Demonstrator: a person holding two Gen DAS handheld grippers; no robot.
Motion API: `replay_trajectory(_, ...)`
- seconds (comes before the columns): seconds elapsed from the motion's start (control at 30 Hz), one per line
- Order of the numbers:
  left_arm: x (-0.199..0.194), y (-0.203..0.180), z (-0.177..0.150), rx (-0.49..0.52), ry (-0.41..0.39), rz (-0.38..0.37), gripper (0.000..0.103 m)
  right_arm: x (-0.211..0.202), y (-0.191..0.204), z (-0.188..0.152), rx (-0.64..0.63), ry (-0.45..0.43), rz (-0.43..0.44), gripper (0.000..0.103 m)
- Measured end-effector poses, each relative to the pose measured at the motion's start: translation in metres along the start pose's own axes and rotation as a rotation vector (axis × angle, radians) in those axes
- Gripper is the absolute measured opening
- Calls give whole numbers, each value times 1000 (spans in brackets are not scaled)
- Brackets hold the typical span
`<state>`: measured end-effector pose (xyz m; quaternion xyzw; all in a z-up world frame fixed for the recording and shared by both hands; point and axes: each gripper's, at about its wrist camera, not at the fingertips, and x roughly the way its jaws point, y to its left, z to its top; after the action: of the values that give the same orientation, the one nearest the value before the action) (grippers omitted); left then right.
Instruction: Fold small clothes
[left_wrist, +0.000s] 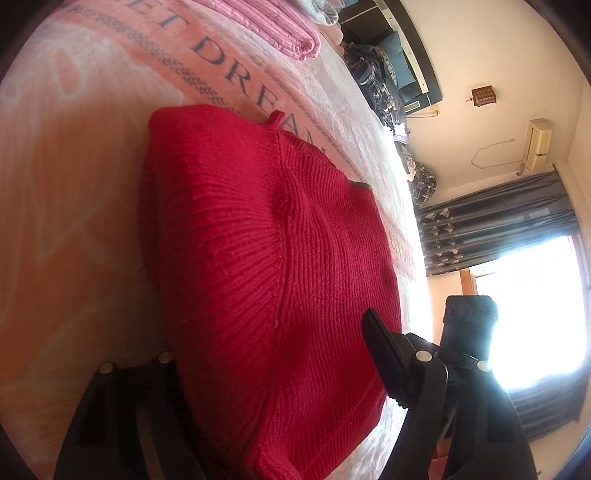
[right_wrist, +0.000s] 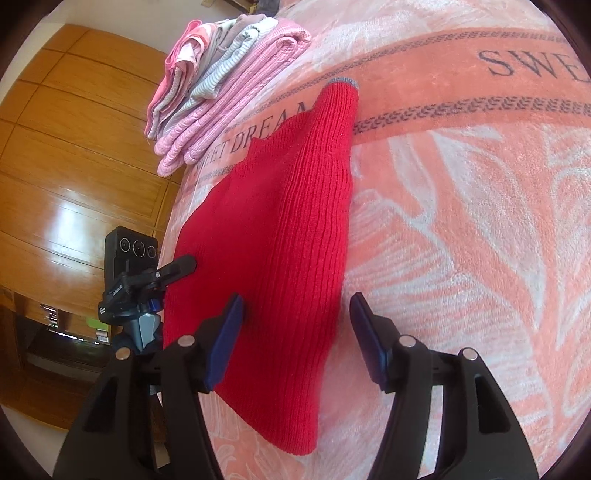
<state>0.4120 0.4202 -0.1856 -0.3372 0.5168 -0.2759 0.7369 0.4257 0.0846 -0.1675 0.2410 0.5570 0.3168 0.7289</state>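
The red sweater (right_wrist: 280, 236) is the thing to look at, and it lies flat on the pink blanket (right_wrist: 461, 229) on the bed; closest to us in the right wrist view, the right gripper (right_wrist: 295, 332) sits with its two fingers spread wide apart; one blue pad (right_wrist: 225, 343) is over the sweater's lower part, and the other is over the blanket just beside the sweater's edge; nothing is held between them.

In the left wrist view the left gripper (left_wrist: 273, 354) is spread wide too; the sweater fills the gap between its fingers; one finger (left_wrist: 384, 358) shows at the sweater's edge, and the other is partly hidden behind the knit, so I cannot tell if it touches.

Farther along, the sweater's sleeve (right_wrist: 332, 122) lies straight, and its grey cuff (right_wrist: 341, 81) rests on the blanket's band of letters; a small red loop (left_wrist: 272, 119) sticks up at the far edge of the sweater.

Past the sweater, near its far corner, sits a pile of folded clothes (right_wrist: 221, 88), pink and striped; a black camera on a stand (right_wrist: 129, 273) is off the bed, beside the sweater's near side; far beyond the sweater are dark curtains (left_wrist: 498, 229) and a bright window (left_wrist: 535, 310).
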Motion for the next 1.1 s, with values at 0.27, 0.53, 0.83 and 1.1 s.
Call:
replay_trajectory(0.27, 9, -6, -2, 9, 9, -17, 57, 27, -10, 9, 76, -5, 93, 58)
replay_trajectory(0.53, 11, -11, -13, -11, -4, -112, 39, -3, 10, 4, 16, -18, 86, 35)
replay_trajectory(0.83, 54, -86, -58, -10, 74, -253, 39, -111, 19, -28, -30, -22, 0, 35)
replay_trajectory(1.1, 123, -107, -119, 83, 186, -102, 41, -140, -69, -88, 86, 2, -82, 37)
